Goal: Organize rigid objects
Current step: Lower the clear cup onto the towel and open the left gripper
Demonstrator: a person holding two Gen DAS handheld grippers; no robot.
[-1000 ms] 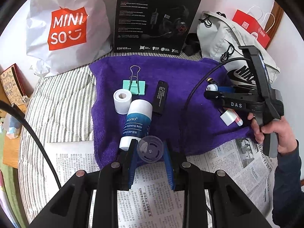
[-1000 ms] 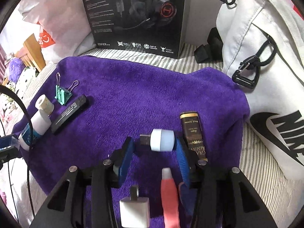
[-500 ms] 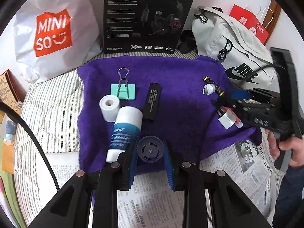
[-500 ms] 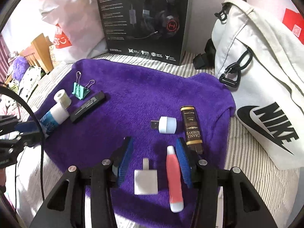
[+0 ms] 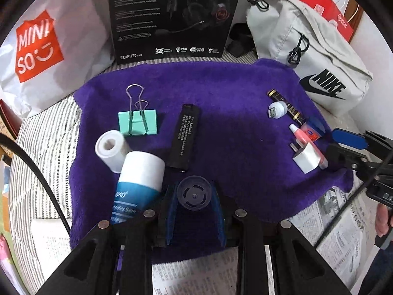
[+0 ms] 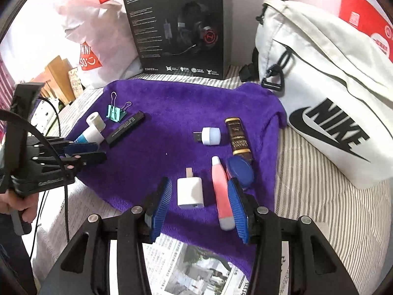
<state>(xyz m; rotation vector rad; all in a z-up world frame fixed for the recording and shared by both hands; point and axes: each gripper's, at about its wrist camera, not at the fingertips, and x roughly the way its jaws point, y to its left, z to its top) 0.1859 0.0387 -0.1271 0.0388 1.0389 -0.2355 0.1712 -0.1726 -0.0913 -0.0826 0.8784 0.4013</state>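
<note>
While left gripper (image 5: 194,202) clamps clear cap (image 5: 194,193), right gripper (image 6: 199,204) spread, empty.

You had bare purple towel (image 6: 172,113) mid-cloth to pass over (items crowded both ends); the headset box (image 6: 179,27) walled the back.

Purple towel (image 5: 221,93) on grey-and-white striped bedding (image 5: 49,127).
Mint-green binder clip (image 5: 137,122), black lighter (image 5: 184,137), pink tube (image 6: 222,191), white charger (image 6: 190,192).
</note>
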